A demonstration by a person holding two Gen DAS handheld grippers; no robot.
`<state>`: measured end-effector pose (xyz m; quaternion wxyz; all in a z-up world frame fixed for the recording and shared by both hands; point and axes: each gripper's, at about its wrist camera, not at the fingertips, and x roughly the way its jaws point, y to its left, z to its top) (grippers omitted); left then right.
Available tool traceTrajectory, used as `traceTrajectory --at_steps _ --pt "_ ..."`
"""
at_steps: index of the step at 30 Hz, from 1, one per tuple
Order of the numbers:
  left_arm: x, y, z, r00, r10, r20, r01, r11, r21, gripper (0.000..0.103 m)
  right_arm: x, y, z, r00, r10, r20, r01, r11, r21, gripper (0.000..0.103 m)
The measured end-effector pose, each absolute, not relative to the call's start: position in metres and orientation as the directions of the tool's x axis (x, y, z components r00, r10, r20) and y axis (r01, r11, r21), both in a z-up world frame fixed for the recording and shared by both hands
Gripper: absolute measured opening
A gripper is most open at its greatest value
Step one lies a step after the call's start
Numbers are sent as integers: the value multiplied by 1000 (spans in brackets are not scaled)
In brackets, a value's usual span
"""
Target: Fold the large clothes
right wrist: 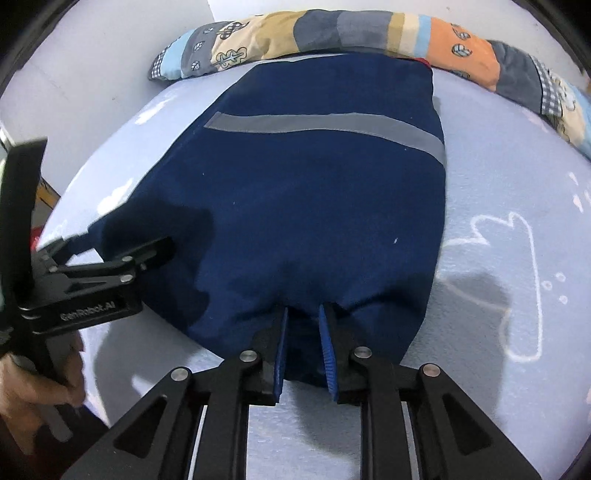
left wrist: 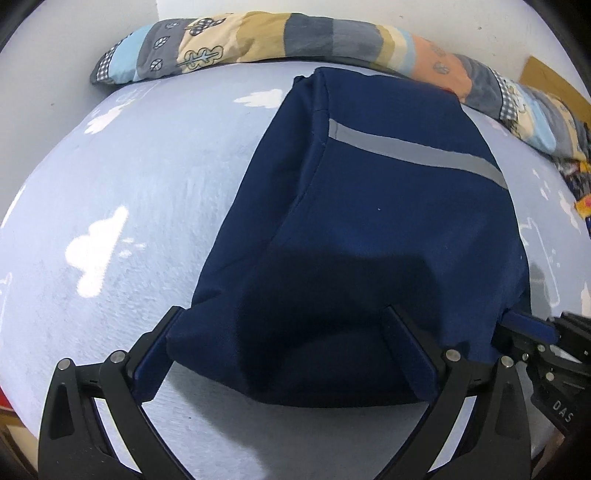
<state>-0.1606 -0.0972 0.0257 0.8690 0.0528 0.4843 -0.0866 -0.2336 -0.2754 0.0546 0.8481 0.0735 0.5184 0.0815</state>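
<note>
R fingers [right wrist: 303,314] nearly shut, we see navy garment [right wrist: 314,206] hem between; L fingers [left wrist: 280,314] wide, straddling hem on bed [left wrist: 129,184].

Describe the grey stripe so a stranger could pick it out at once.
Start at the pale blue bed sheet with white cloud prints, where a folded navy garment lies below the patchwork quilt. The grey stripe runs across the garment's far half. It is the only pale band on the plain navy cloth.
</note>
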Motion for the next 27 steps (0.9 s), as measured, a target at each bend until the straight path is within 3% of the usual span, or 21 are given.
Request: traceTrajectory --at_steps 4,6,8,9,16,27 --pt "-160 -103 26 532 -80 -843 192 981 28 103 -236 -274 56 469 246 -848 -115 969 218 33" --pt "-159 -104 26 534 -76 -842 184 983 28 103 -234 -273 57 458 301 -836 -136 954 268 51" --pt "-157 -105 26 534 -74 -842 179 983 28 103 -231 -268 58 435 396 -809 -189 918 348 91" --pt "-156 -105 26 534 -73 -842 179 983 28 103 -231 -262 58 424 409 -808 -216 912 348 99" --pt "-157 -106 25 538 -74 -840 182 983 30 103 -224 -244 58 428 339 -838 -250 935 250 100" --pt "-160 -110 26 543 -63 -837 182 982 45 103 -228 -274 56 443 503 -742 -219 863 455 101"
